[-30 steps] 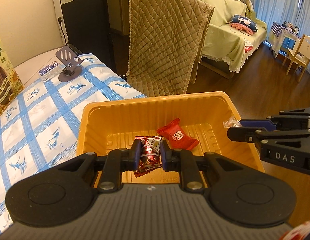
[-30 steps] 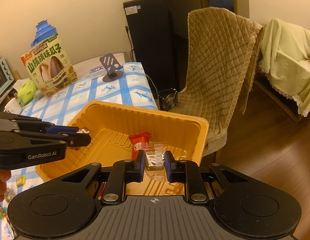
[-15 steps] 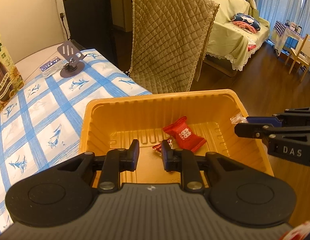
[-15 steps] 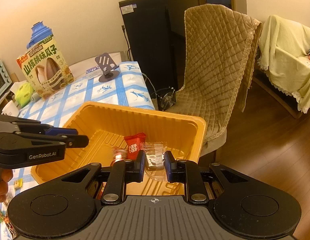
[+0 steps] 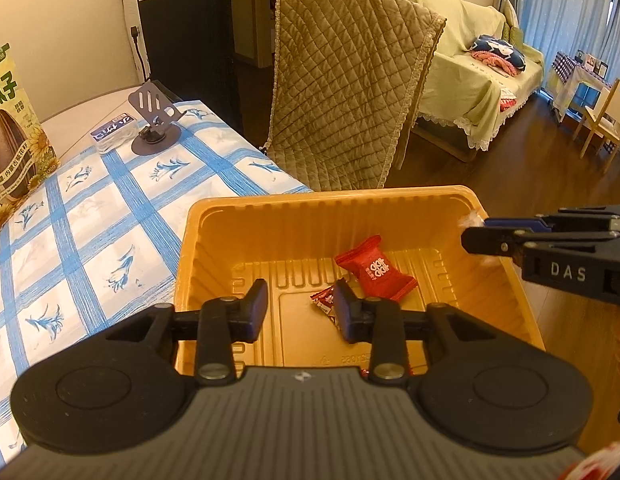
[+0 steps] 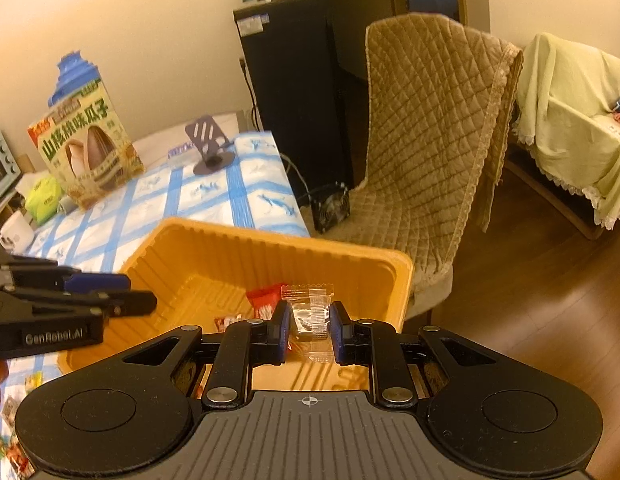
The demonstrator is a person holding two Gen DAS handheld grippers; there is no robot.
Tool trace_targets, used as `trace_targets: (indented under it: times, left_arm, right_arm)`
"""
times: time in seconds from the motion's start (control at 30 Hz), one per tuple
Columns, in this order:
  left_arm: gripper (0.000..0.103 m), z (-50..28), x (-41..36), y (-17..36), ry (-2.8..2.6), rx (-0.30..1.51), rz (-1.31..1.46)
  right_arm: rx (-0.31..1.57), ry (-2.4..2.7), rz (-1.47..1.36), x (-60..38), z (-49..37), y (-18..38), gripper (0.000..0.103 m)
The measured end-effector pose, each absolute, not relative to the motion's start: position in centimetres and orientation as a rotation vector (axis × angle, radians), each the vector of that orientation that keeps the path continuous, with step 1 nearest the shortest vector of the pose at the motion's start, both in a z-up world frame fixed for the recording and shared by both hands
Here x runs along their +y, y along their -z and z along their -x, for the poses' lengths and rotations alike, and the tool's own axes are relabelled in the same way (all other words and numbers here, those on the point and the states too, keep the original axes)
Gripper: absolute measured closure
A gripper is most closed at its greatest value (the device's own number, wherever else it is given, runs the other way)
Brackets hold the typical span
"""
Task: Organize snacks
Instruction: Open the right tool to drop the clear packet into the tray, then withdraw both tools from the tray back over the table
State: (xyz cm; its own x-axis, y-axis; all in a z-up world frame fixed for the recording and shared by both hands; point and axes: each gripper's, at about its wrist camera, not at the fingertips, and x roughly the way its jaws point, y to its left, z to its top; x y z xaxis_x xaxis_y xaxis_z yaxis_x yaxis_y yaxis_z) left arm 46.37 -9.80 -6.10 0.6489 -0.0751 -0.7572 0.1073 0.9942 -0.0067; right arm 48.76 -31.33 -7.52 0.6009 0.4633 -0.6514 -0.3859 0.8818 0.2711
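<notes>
An orange plastic tray (image 5: 390, 204) (image 6: 342, 252) sits at the table's corner. On its floor lie a red snack packet (image 5: 372, 270) (image 6: 262, 298) and a small dark-red candy (image 5: 324, 302) (image 6: 226, 322). My left gripper (image 5: 300, 302) (image 6: 142, 302) hangs over the tray with its jaws opening and nothing between them. My right gripper (image 6: 309, 326) (image 5: 470, 236) is shut on a clear-wrapped candy (image 6: 310, 316) above the tray's right rim.
A blue-checked tablecloth (image 5: 90, 216) covers the table. A sunflower-seed bag (image 6: 86, 152), a phone stand (image 5: 152, 108) and a small box (image 5: 112, 132) stand at the back. A quilted chair (image 5: 350, 92) is just behind the tray; more loose snacks (image 6: 14, 452) lie near the table's front.
My left gripper has opened and let the dark-red candy drop onto the tray floor. The right gripper keeps its hold on the clear-wrapped candy.
</notes>
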Motion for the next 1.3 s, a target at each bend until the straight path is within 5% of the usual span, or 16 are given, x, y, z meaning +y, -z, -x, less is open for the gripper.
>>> trace_targets:
  times: [0.1, 0.17, 0.23, 0.3, 0.57, 1.3]
  left_arm:
    - [0.059, -46.0, -9.7, 5.8, 0.105, 0.853, -0.031]
    - [0.054, -45.6, -9.7, 5.5, 0.105, 0.845, -0.024]
    - [0.050, -45.2, -9.6, 5.2, 0.107, 0.841, -0.020]
    - [0.041, -44.6, -9.6, 4.9, 0.106, 0.834, -0.016]
    - [0.031, -41.4, -8.9, 3.2, 0.103, 0.801, 0.000]
    - [0.012, -26.3, -5.0, -0.7, 0.000, 0.739, 0.073]
  right_arm:
    - [0.781, -0.491, -0.115, -31.4, -48.8, 7.3, 0.076]
    - [0.771, -0.493, -0.122, -31.6, -48.5, 7.0, 0.054]
    - [0.755, -0.498, -0.132, -31.8, -48.0, 6.7, 0.044]
    - [0.758, -0.508, -0.129, -32.0, -47.4, 6.4, 0.040]
    - [0.760, -0.542, -0.135, -32.3, -44.5, 5.3, 0.023]
    - [0.748, -0.641, -0.099, -29.8, -32.7, 2.7, 0.018]
